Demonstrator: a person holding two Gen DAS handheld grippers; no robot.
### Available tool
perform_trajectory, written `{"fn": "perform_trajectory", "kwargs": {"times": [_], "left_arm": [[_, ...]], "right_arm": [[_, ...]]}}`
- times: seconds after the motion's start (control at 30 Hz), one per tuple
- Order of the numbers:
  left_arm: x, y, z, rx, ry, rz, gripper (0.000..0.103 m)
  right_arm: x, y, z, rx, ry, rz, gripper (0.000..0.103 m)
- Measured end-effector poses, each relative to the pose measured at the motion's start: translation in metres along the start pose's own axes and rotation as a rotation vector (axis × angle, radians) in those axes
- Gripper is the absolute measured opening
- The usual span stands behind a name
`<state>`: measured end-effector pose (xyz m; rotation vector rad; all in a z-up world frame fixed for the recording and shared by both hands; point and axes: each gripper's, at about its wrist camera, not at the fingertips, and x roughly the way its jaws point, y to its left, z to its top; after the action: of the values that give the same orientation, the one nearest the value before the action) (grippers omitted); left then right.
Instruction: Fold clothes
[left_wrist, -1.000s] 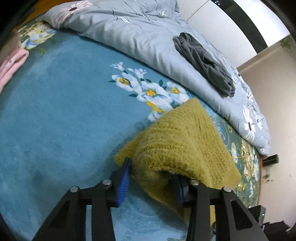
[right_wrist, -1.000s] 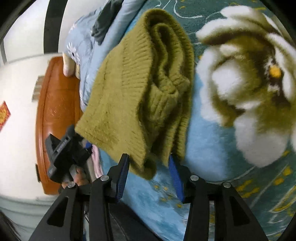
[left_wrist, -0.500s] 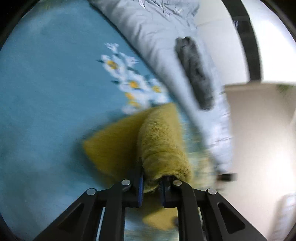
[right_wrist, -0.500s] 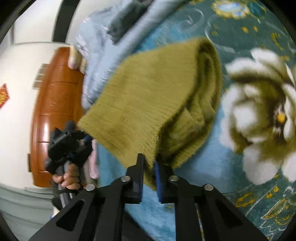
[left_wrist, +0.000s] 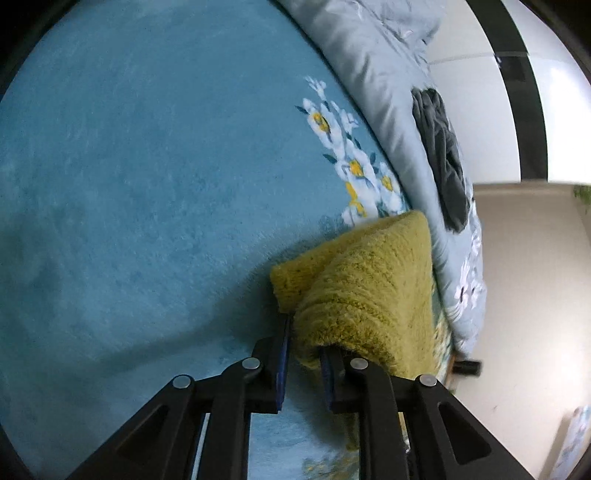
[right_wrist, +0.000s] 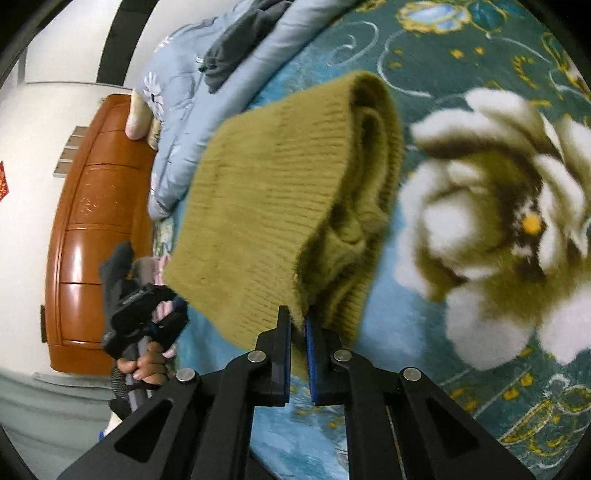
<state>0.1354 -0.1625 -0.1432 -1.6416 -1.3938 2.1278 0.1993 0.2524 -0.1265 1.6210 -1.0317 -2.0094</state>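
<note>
A folded mustard-yellow knit sweater (left_wrist: 373, 280) lies partly lifted over the blue floral bedspread (left_wrist: 147, 184). My left gripper (left_wrist: 304, 350) is shut on one corner of it. My right gripper (right_wrist: 298, 328) is shut on the other corner of the sweater (right_wrist: 280, 206), which hangs in thick folds between the two. The left gripper (right_wrist: 147, 314) and the hand holding it show at the left of the right wrist view.
A grey-blue quilt (left_wrist: 376, 74) lies along the far side with a dark grey garment (left_wrist: 443, 155) on it. A brown wooden headboard (right_wrist: 96, 221) stands behind. A large white flower pattern (right_wrist: 498, 229) marks the bedspread at right.
Both grippers went from open around the sweater's corners to shut on them. The sweater's near edge has been raised off the bedspread.
</note>
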Motion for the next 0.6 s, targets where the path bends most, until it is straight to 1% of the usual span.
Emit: {"fn": "perform_trajectory", "kwargs": {"times": [0.03, 0.1, 0.13, 0.2, 0.23, 0.27, 0.3, 0.33, 0.37, 0.4, 0.6], "left_arm": [[-0.005, -0.001, -0.001, 0.012, -0.007, -0.001, 0.026], [-0.014, -0.004, -0.002, 0.037, -0.021, -0.004, 0.039], [-0.018, -0.005, -0.003, 0.049, -0.028, -0.006, 0.042], [-0.027, -0.008, -0.004, 0.073, -0.041, -0.009, 0.061], [-0.031, -0.009, -0.004, 0.082, -0.048, -0.01, 0.066], [-0.031, -0.012, 0.0, 0.085, -0.052, -0.013, 0.07], [-0.032, -0.014, 0.004, 0.087, -0.057, -0.015, 0.072], [-0.032, -0.017, 0.008, 0.089, -0.061, -0.017, 0.074], [-0.031, -0.02, 0.012, 0.095, -0.061, -0.015, 0.077], [-0.024, -0.023, 0.016, 0.111, -0.047, -0.003, 0.078], [0.015, -0.041, 0.042, 0.201, 0.036, 0.07, 0.079]], "right_arm": [[0.0, 0.001, 0.0, -0.005, 0.0, -0.005, 0.007], [0.007, 0.006, 0.006, -0.016, 0.0, -0.023, 0.008], [0.007, 0.009, 0.007, -0.025, 0.002, -0.034, 0.009], [0.004, 0.012, 0.006, -0.038, -0.008, -0.057, 0.01], [0.001, 0.011, 0.006, -0.041, -0.02, -0.065, 0.015], [-0.003, 0.011, 0.005, -0.041, -0.038, -0.073, 0.022], [-0.008, 0.01, 0.004, -0.034, -0.063, -0.076, 0.043], [-0.014, 0.007, 0.005, -0.025, -0.092, -0.071, 0.059], [-0.018, 0.004, 0.006, -0.015, -0.116, -0.061, 0.063], [-0.02, 0.001, 0.008, -0.002, -0.133, -0.049, 0.065], [-0.015, -0.02, 0.021, 0.112, -0.197, -0.016, 0.066]]}}
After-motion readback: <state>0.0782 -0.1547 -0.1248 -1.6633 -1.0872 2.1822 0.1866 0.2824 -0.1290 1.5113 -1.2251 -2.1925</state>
